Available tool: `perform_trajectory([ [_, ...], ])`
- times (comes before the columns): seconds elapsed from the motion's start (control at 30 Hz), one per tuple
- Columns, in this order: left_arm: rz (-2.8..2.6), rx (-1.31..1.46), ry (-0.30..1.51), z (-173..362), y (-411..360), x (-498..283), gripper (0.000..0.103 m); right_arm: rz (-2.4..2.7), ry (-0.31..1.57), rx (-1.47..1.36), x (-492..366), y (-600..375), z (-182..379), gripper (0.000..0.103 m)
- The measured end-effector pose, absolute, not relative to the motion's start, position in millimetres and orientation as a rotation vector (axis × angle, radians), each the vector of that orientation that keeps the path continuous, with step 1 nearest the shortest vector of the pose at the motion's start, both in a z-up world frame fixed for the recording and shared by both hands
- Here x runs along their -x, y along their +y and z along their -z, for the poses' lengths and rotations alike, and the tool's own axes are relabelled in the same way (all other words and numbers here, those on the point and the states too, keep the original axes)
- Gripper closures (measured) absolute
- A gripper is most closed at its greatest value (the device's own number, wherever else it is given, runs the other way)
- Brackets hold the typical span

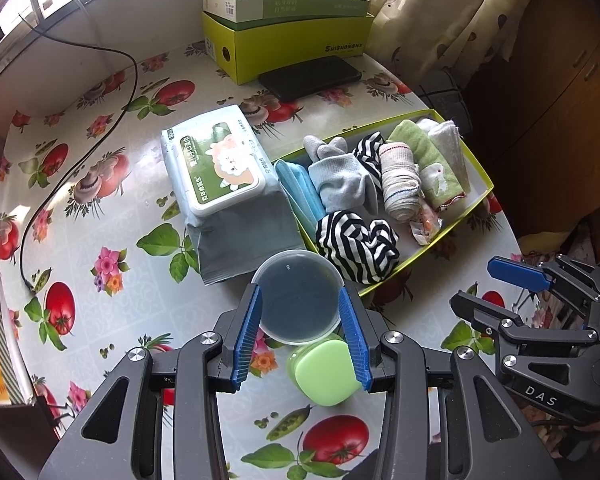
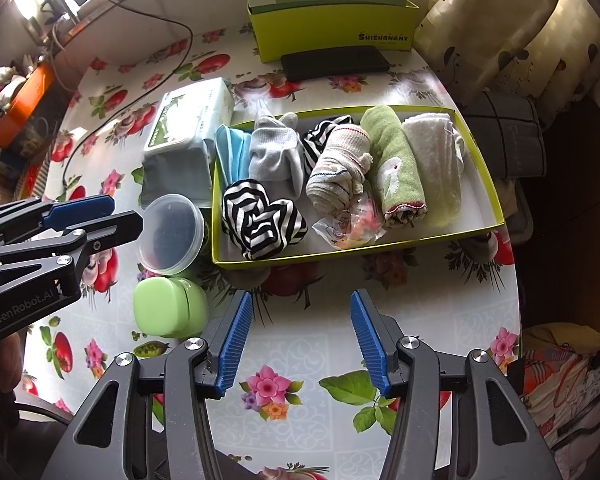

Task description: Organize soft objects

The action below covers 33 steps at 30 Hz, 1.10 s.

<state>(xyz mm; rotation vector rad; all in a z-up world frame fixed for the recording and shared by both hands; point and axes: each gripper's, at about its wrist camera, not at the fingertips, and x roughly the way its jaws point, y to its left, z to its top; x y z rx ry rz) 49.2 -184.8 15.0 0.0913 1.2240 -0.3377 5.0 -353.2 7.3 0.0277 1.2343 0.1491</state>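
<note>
A shallow yellow-green box lid (image 2: 496,204) (image 1: 486,182) holds rolled soft things: a striped black-and-white cloth (image 2: 260,220) (image 1: 356,246), grey socks (image 2: 276,156), a blue cloth (image 2: 232,148), a beige roll (image 2: 336,168), a green towel (image 2: 396,172), a white towel (image 2: 436,152) and a small plastic packet (image 2: 348,228). My left gripper (image 1: 300,316) is open, its fingers on either side of a clear round container (image 1: 298,296) (image 2: 172,234); contact is unclear. My right gripper (image 2: 300,344) is open and empty, above the tablecloth in front of the box.
A wet-wipes pack (image 1: 220,164) lies left of the box. A green case (image 1: 324,372) (image 2: 168,306) sits beside the container. At the back stand a yellow-green shoebox (image 1: 296,44), a green carton (image 1: 284,2) and a black case (image 1: 310,76). A black cable (image 1: 80,144) runs left.
</note>
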Motion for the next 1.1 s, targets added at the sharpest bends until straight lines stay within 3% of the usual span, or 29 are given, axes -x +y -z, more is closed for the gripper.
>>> perform_trajectory([
  [1.1,0.341,-0.089,1.233,-13.7,-186.0,-49.7,0.062,-0.15,1.238,-0.028,-6.2,-352.1,-7.8,0.052],
])
